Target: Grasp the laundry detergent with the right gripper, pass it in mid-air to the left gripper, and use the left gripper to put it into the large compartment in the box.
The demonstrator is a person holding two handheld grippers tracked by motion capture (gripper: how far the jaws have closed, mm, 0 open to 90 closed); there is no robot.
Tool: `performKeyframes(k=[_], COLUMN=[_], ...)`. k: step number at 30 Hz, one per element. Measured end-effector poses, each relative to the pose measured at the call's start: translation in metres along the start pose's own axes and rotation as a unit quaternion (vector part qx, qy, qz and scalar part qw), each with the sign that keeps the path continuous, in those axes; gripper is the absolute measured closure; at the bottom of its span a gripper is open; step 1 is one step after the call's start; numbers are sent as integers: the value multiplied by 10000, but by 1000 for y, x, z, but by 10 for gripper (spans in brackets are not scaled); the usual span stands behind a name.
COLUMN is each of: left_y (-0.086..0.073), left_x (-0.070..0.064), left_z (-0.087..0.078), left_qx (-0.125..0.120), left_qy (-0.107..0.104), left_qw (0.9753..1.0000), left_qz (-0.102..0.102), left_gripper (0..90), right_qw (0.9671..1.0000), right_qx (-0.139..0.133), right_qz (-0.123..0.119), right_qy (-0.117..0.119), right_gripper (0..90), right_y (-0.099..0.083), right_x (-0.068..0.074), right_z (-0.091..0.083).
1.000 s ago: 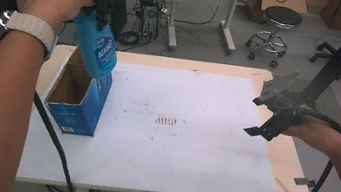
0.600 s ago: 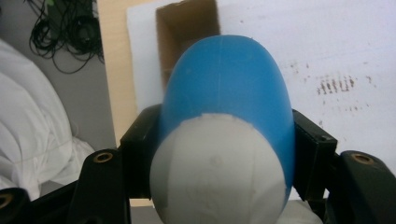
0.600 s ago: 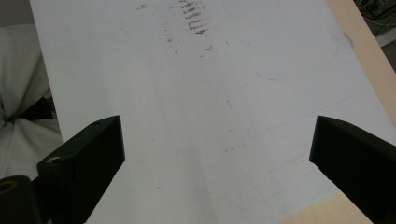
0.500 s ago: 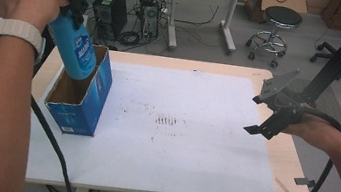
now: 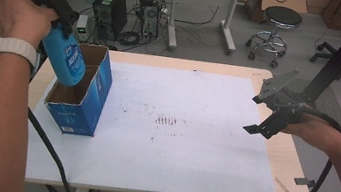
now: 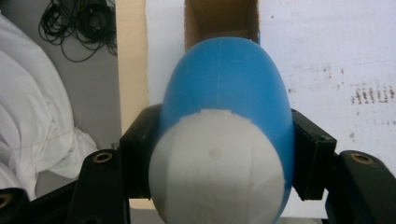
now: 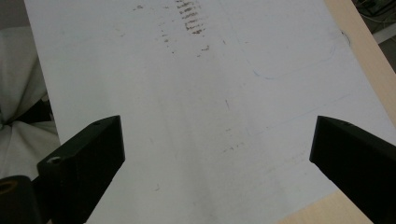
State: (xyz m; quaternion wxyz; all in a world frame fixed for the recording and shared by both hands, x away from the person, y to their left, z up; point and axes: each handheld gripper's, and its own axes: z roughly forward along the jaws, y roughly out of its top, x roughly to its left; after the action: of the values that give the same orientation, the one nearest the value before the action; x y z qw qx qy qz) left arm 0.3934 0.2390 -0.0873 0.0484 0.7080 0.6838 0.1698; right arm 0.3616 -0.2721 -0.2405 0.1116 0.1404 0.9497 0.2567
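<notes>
1. The left gripper is clamped on the blue plastic bottle with a white cap, cap end up.
2. The bottle's long axis tilts, its base pointing down toward the open blue cardboard box, seemingly over the near compartment.
3. The right gripper, jaws apart and empty, hovers well apart at the white board's far edge.

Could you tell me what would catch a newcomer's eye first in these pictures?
Most striking is the bright blue bottle with a white cap, clamped in the left tongs and tilted above the open blue cardboard box at the left of the white table. Next, the right tongs hang open and empty over the table's right edge, with a patch of dark smudges mid-table.
</notes>
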Motion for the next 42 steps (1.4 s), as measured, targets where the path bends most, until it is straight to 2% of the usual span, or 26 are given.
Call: performKeyframes(k=[8, 14, 22, 31, 42], left_y=[-5, -10, -17, -24, -32], left_x=[2, 0, -4, -12, -15], left_z=[27, 54, 92, 127, 157], left_qx=[-21, -45, 44, 74, 59], left_qy=[91, 39, -34, 77, 14], left_qw=[10000, 9999, 9998, 9995, 9997], left_qz=[28, 115, 201, 306, 238], left_gripper=[388, 388, 388, 388, 388], right_qw=[10000, 9999, 9999, 9998, 9998], right_qx=[-38, -68, -31, -24, 11], right_qz=[51, 80, 129, 174, 201], right_qy=[-41, -58, -75, -101, -83], right_gripper=[31, 30, 31, 32, 33], right_y=[-4, -4, -8, -10, -12], right_x=[0, 1, 2, 3, 4], right_z=[-2, -1, 1, 2, 6])
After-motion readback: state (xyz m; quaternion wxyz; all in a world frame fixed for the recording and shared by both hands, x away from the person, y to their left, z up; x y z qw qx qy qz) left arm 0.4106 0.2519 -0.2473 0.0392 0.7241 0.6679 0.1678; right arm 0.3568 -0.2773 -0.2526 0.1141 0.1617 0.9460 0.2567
